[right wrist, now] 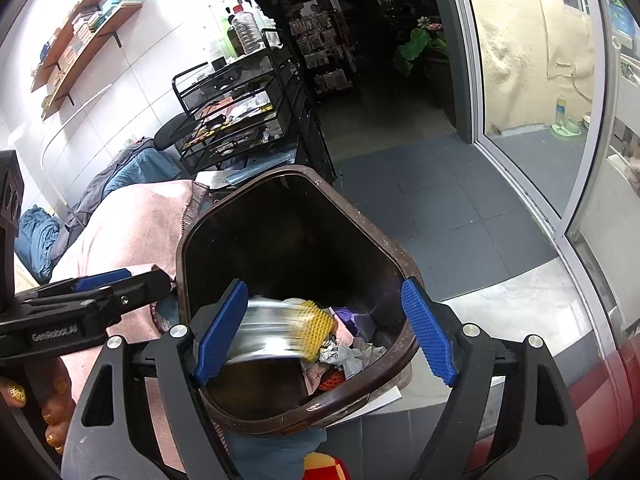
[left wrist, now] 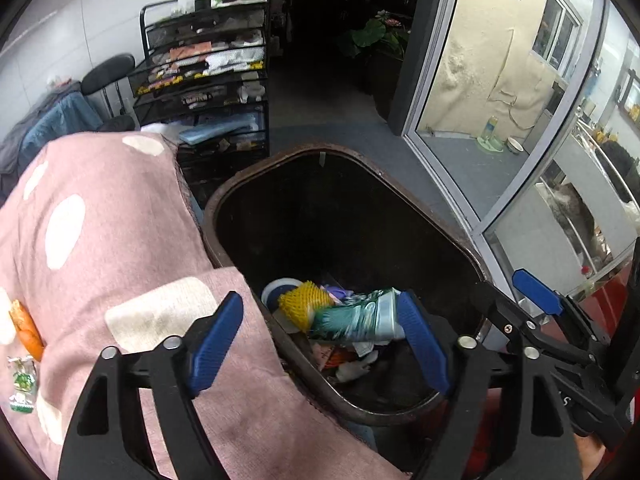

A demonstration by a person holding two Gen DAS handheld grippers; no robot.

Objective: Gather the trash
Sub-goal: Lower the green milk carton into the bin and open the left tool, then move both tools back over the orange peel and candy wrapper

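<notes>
Dropping a light, crinkly green packet (left wrist: pixel 356 316) from our wide-open left claw (left wrist: pixel 320 344) into the brown bin (left wrist: pixel 224 200) at lower centre, we are judging it best pinched mid-body, our right claw (right wrist: pixel 324 328) also gaping empty.

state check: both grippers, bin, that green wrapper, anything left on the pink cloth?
left gripper: open, over the bin
right gripper: open, nothing held
bin: no lid on, trash piled at the bottom
green wrapper: motion-blurred, between the left jaws, not gripped, apparently dropping into the bin
yellow foam net: inside the bin
orange peel: lying on the pink cloth
</notes>
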